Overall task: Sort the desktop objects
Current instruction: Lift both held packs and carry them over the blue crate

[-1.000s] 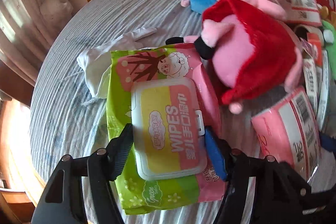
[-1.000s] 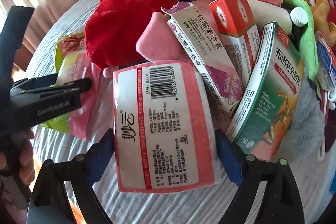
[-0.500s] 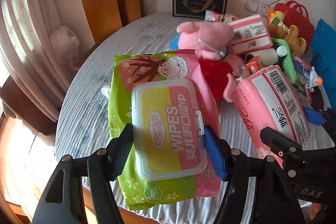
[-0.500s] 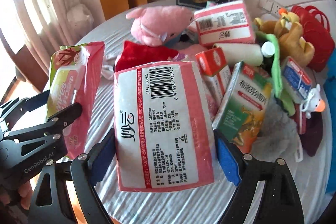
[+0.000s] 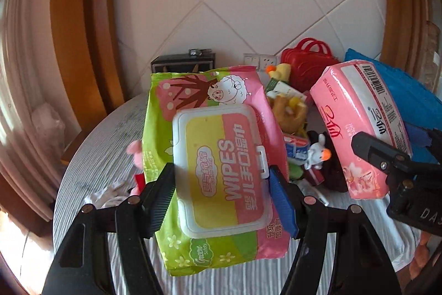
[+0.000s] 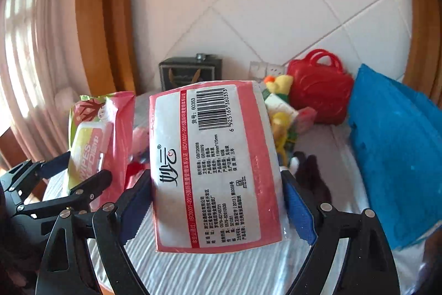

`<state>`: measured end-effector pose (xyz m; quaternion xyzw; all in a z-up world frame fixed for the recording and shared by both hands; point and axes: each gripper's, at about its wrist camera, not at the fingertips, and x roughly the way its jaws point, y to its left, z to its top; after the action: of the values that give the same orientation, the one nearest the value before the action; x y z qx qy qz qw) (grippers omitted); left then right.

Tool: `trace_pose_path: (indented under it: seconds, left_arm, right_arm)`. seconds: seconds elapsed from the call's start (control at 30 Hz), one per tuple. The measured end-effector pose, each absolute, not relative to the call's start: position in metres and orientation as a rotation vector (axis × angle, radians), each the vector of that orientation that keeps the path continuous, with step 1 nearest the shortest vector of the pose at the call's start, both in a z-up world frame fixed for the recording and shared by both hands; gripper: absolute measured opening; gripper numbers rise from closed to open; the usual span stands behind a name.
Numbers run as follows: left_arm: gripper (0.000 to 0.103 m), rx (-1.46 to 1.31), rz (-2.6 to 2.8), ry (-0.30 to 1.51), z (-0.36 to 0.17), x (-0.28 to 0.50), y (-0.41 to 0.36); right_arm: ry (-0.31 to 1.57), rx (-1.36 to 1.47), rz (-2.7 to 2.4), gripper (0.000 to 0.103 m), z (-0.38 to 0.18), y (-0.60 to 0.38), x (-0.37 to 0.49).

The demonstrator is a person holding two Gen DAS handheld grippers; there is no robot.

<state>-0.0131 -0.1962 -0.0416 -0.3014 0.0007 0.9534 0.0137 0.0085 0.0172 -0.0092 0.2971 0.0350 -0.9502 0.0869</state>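
My left gripper (image 5: 221, 195) is shut on a green and pink wet wipes pack (image 5: 218, 167) and holds it up above the round table. My right gripper (image 6: 215, 209) is shut on a pink tissue pack (image 6: 212, 165), also lifted clear of the table. The tissue pack shows at the right of the left wrist view (image 5: 362, 126), and the wipes pack at the left of the right wrist view (image 6: 96, 140). The two packs hang side by side, apart.
A round table with a grey striped cloth (image 5: 105, 156) holds a pile of toys and boxes (image 5: 292, 112). A red toy bag (image 6: 317, 90), a blue cushion (image 6: 395, 151) and a dark box (image 6: 190, 71) stand at the back by the tiled wall.
Both grippers have risen and tilted up with their packs, from just above the pile to high over the table. The wall now fills the upper view.
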Motion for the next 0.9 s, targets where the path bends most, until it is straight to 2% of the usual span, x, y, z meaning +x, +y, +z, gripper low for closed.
trace_pose_path:
  seconds: [0.23, 0.53, 0.77, 0.9]
  left_arm:
    - [0.066, -0.768, 2.852, 0.078, 0.002, -0.032, -0.072]
    - [0.066, -0.594, 2.696, 0.116, 0.045, -0.051, 0.119]
    - [0.066, -0.543, 2.605, 0.161, 0.069, -0.058, 0.244]
    - [0.066, -0.585, 2.559, 0.217, 0.067, -0.066, 0.295]
  right_arm:
    - [0.053, 0.735, -3.083, 0.088, 0.049, 0.142, 0.025]
    - [0.077, 0.630, -3.343, 0.088, 0.093, 0.310, 0.036]
    - [0.106, 0.626, -3.498, 0.088, 0.109, 0.417, 0.041]
    - [0.076, 0.683, -3.548, 0.089, 0.093, 0.464, 0.043]
